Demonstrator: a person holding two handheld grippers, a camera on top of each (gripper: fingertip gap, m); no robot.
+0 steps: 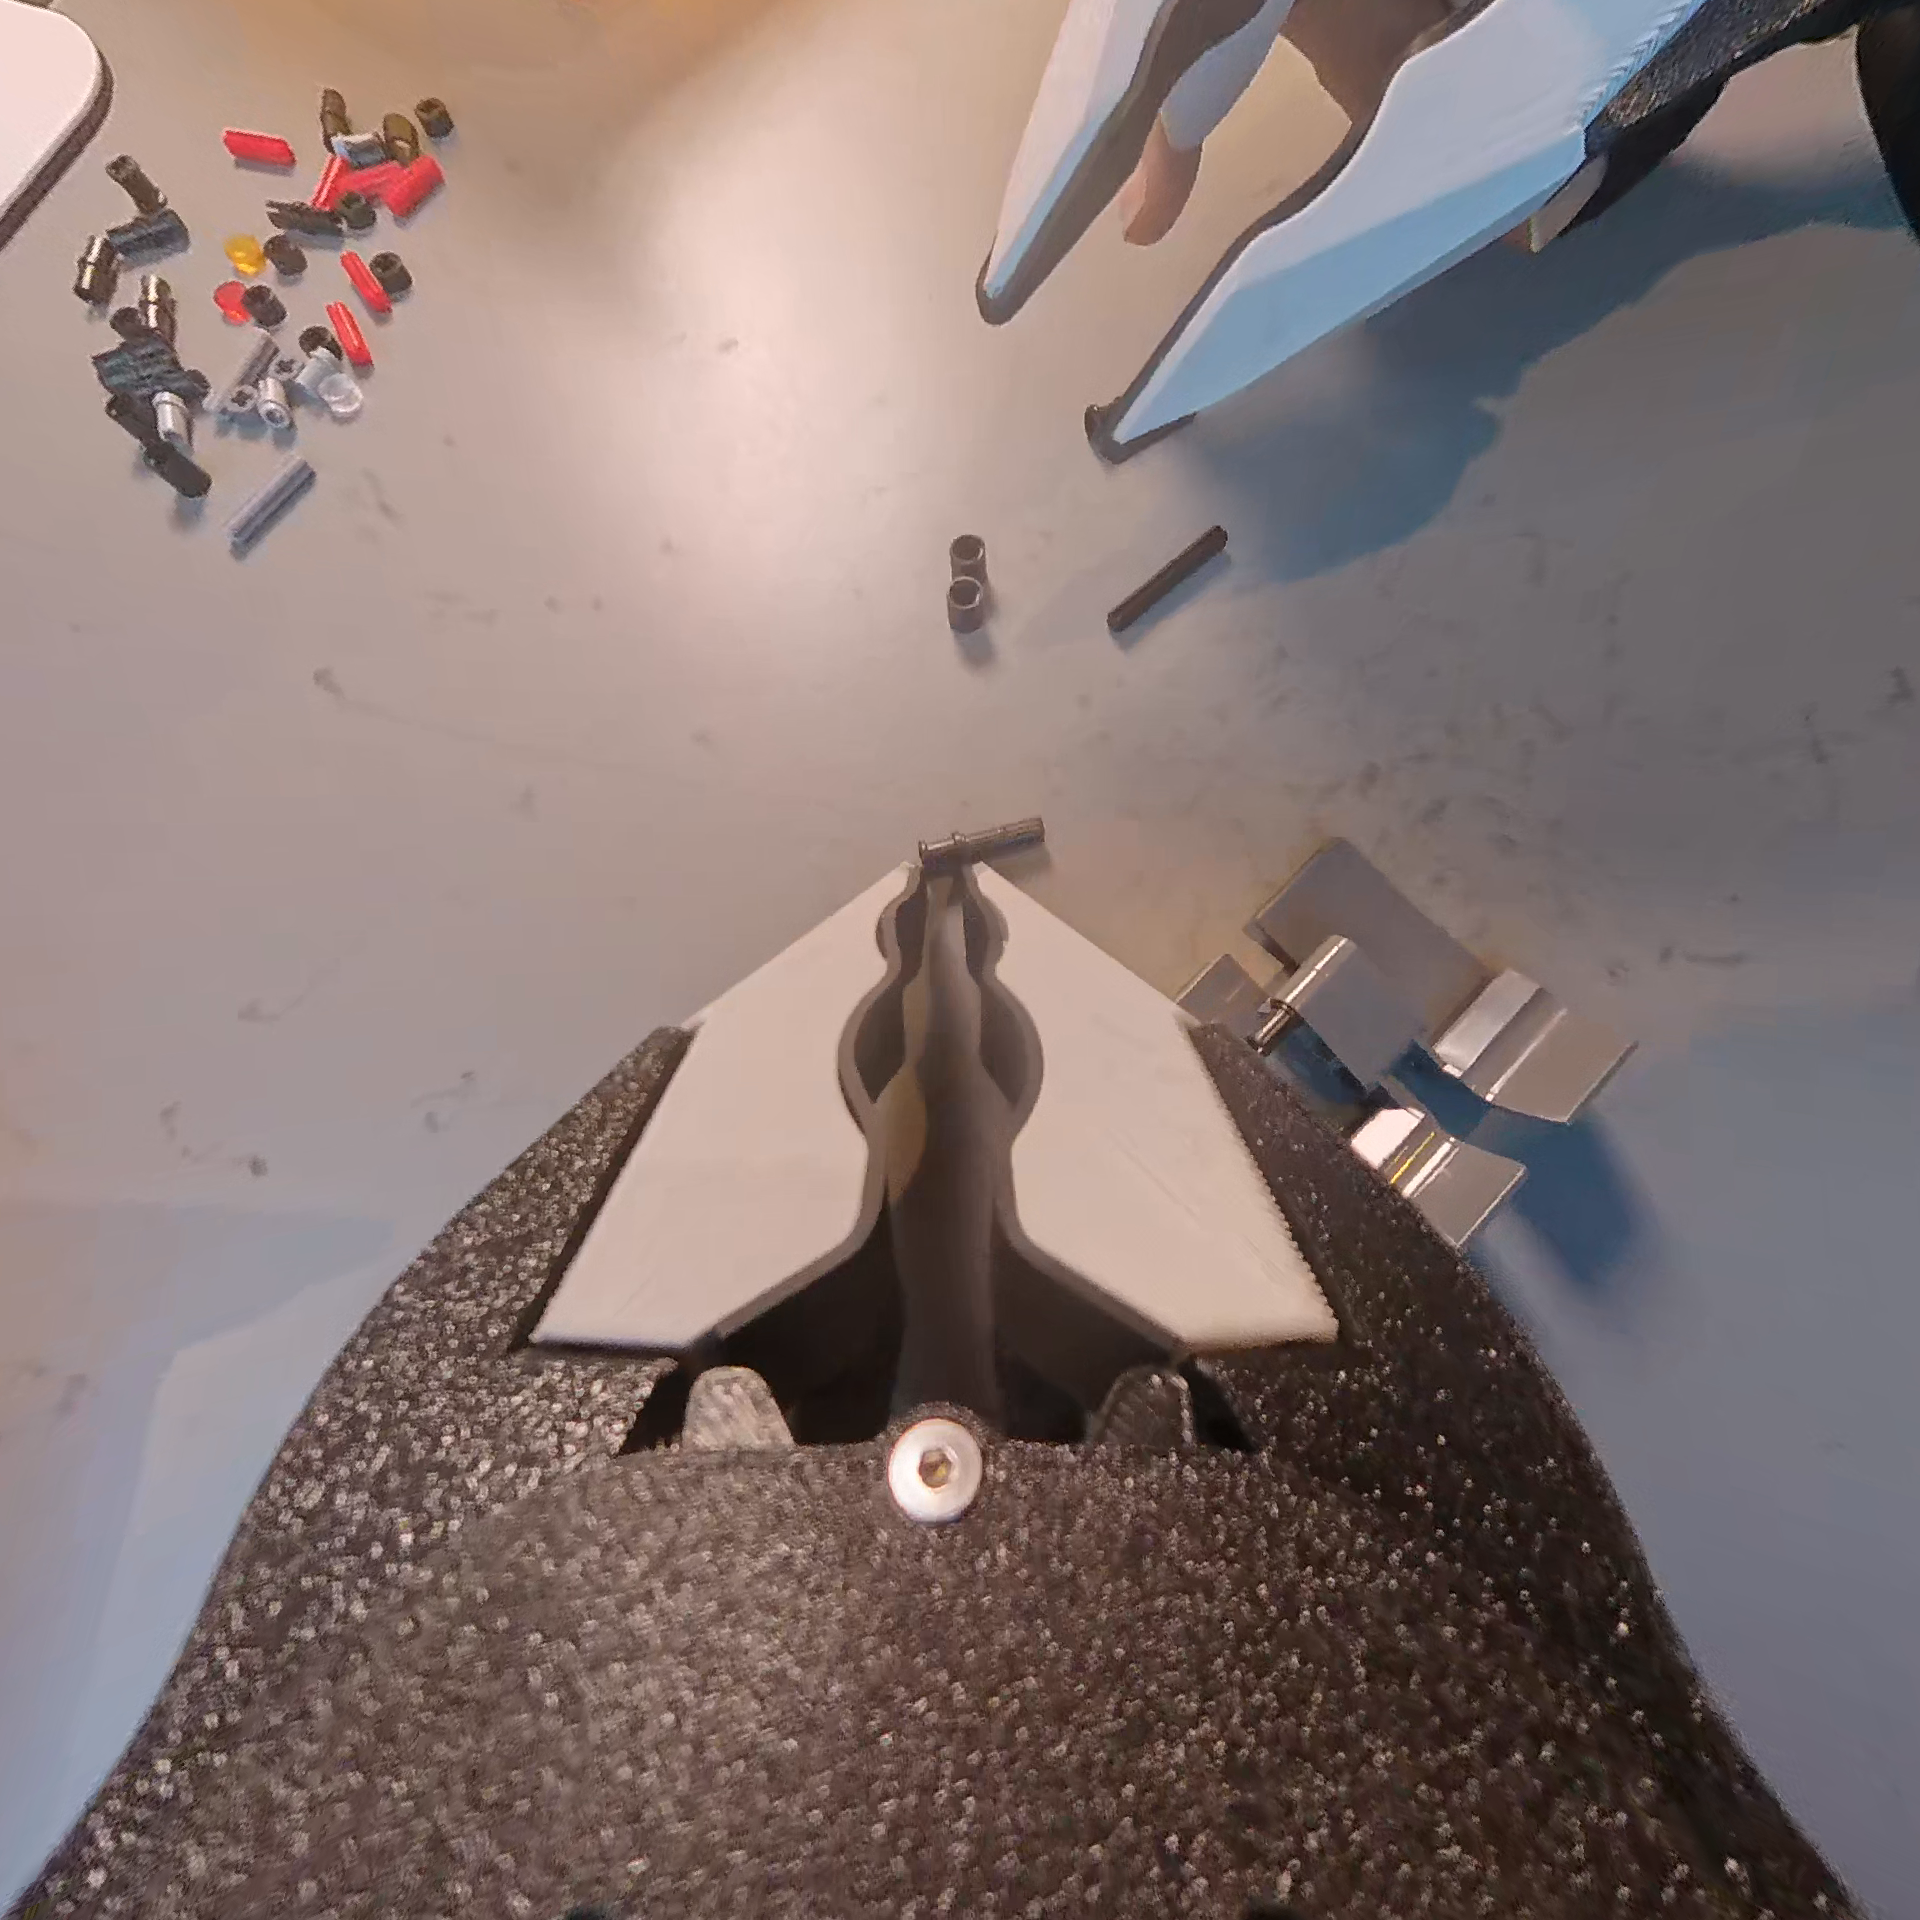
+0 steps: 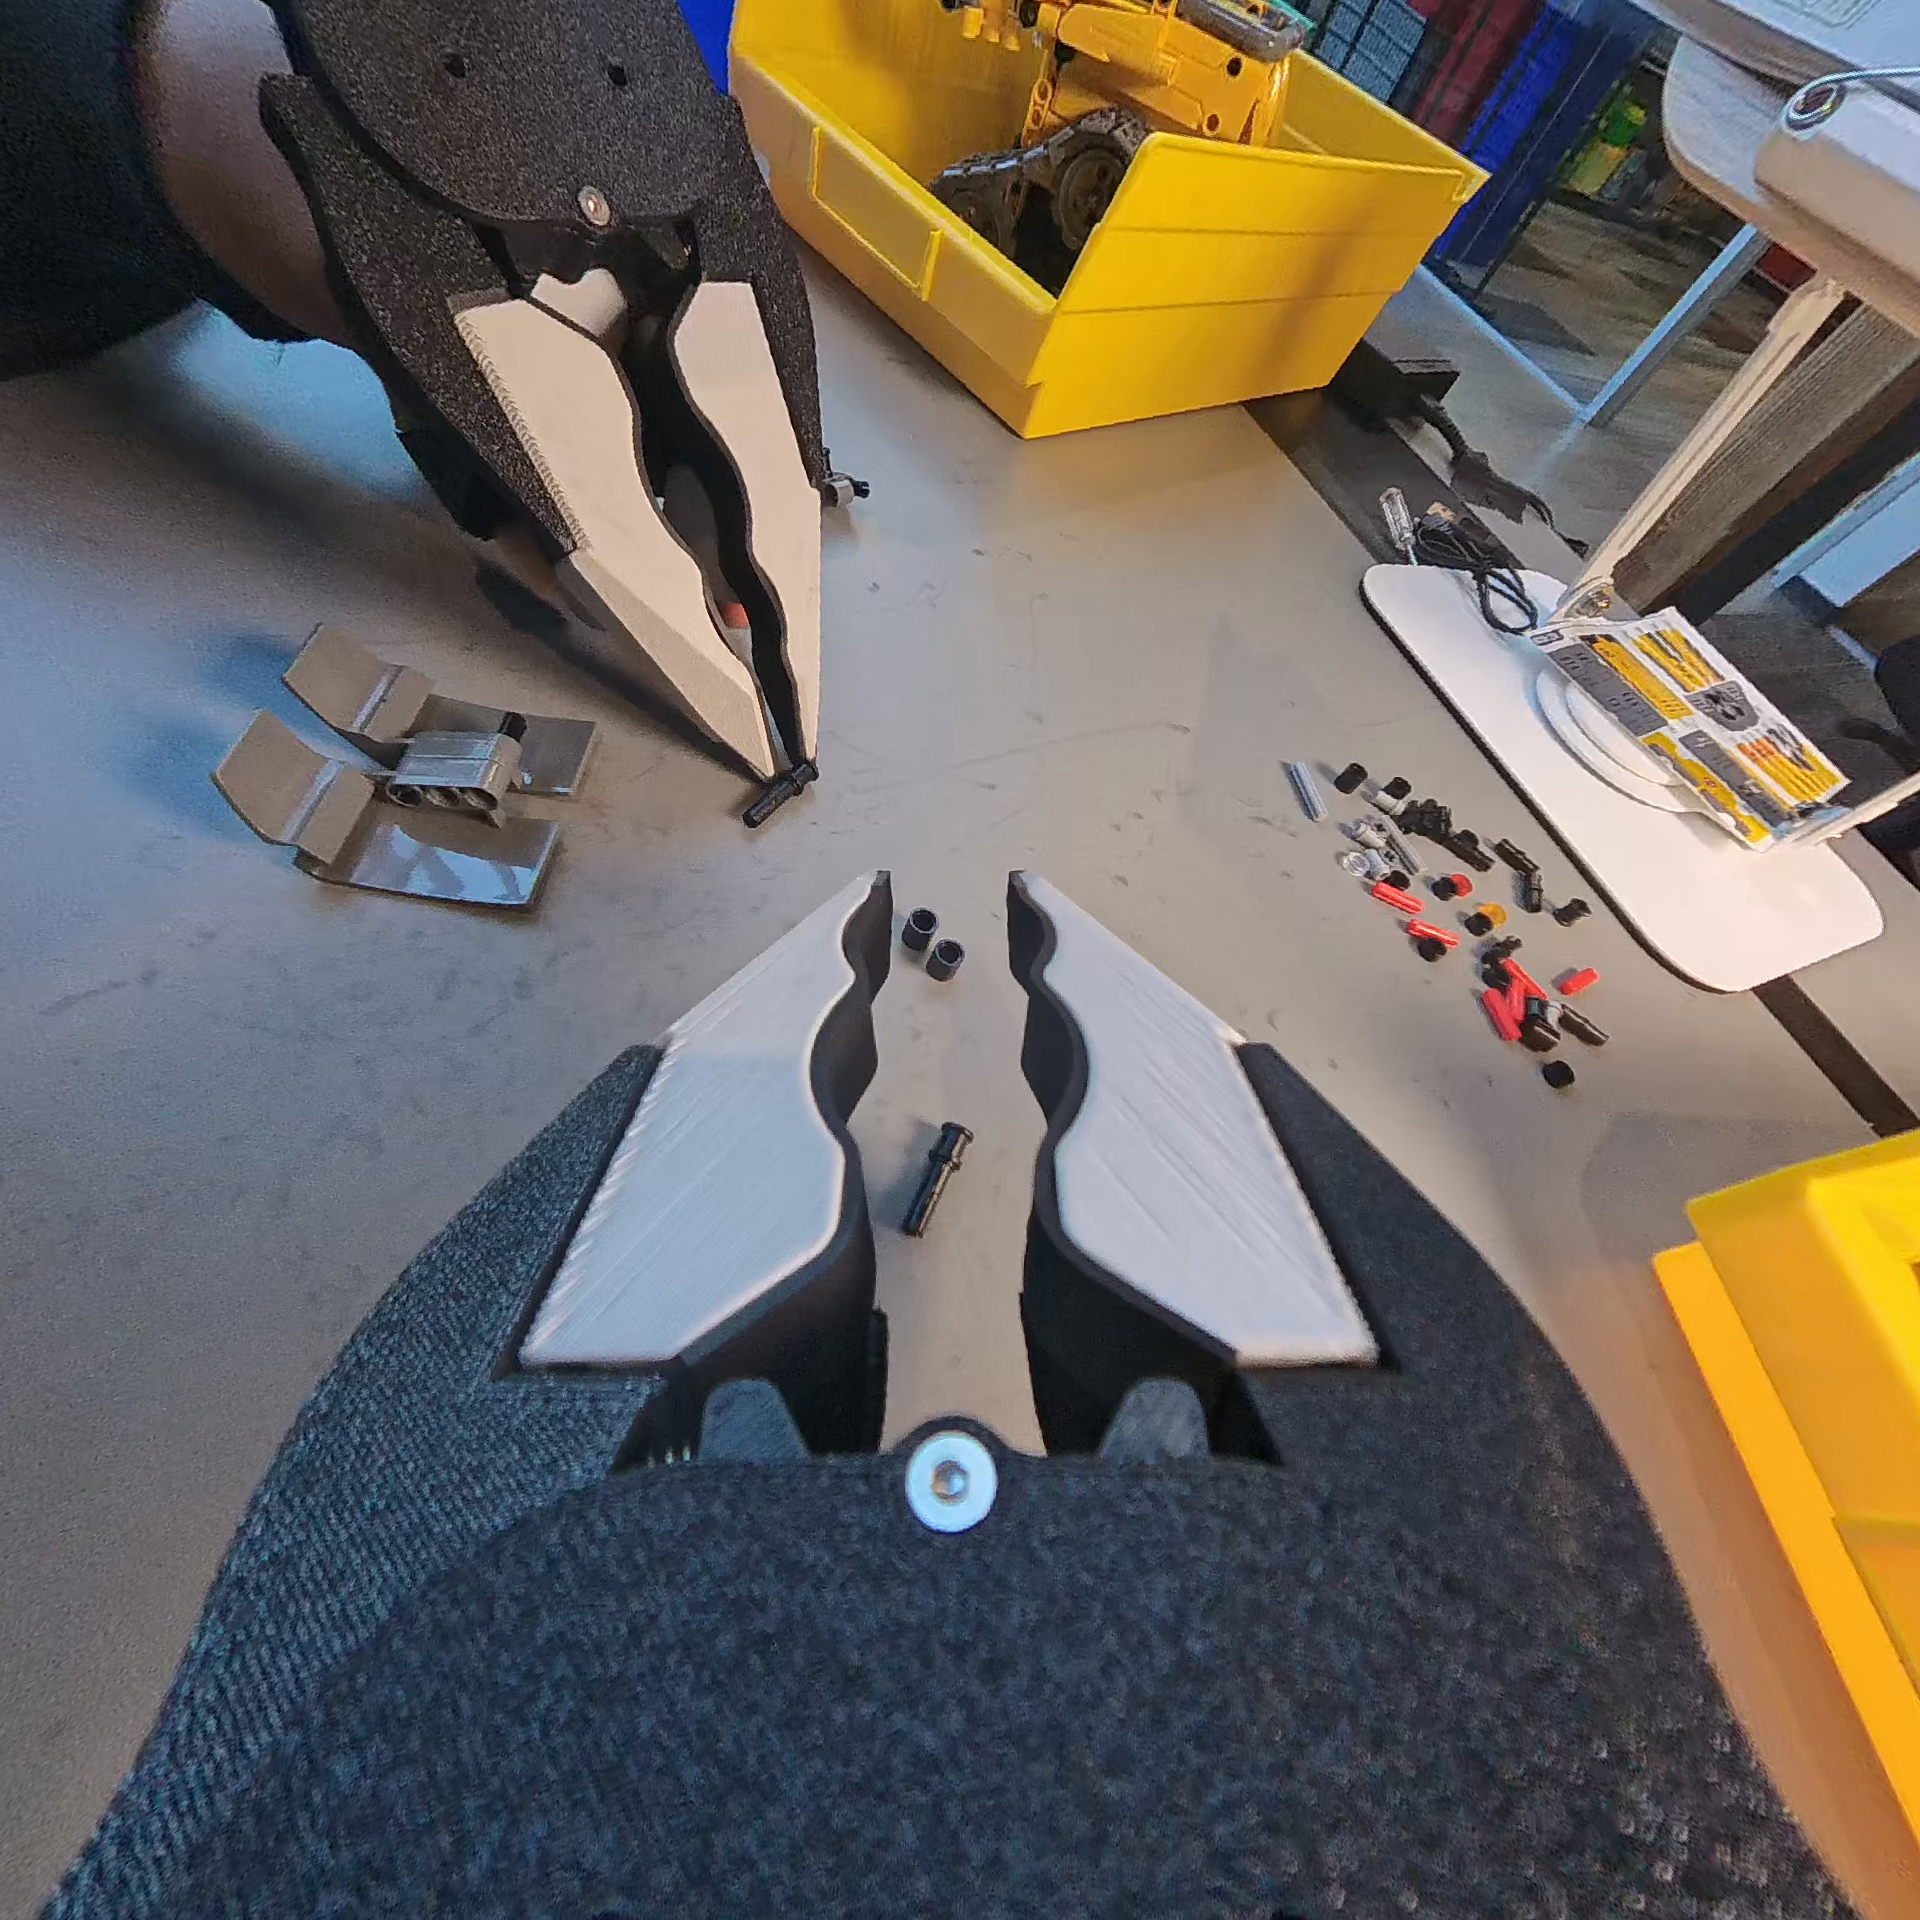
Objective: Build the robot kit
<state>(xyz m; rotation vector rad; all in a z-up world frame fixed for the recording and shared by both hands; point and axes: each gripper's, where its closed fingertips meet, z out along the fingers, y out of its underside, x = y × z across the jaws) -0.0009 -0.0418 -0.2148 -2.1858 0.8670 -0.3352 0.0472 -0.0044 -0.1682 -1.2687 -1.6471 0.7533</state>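
My left gripper (image 1: 940, 868) is shut on a small black pin (image 1: 982, 840), which it holds crosswise at its tips just above the grey table. It also shows in the right wrist view (image 2: 792, 767), with the pin (image 2: 779, 795). My right gripper (image 2: 948, 883) is open and empty and hovers over the table. Two black bushes (image 2: 932, 943) lie between its fingertips, and a second black pin (image 2: 935, 1179) lies farther back between its fingers. In the left wrist view the right gripper (image 1: 1055, 369) is at the top right, with the bushes (image 1: 968, 582) and the second pin (image 1: 1166, 579) below it.
A grey panel assembly (image 2: 416, 774) lies beside my left gripper (image 1: 1382, 1029). A pile of small black, red and grey parts (image 2: 1455, 904) sits by a white board (image 2: 1621, 852) that bears a booklet (image 2: 1683, 727). A yellow bin (image 2: 1195, 312) holds a yellow toy vehicle. Another yellow bin (image 2: 1808, 1403) is at the right. The tips of one gripper are about 8 cm away from the tips of the other.
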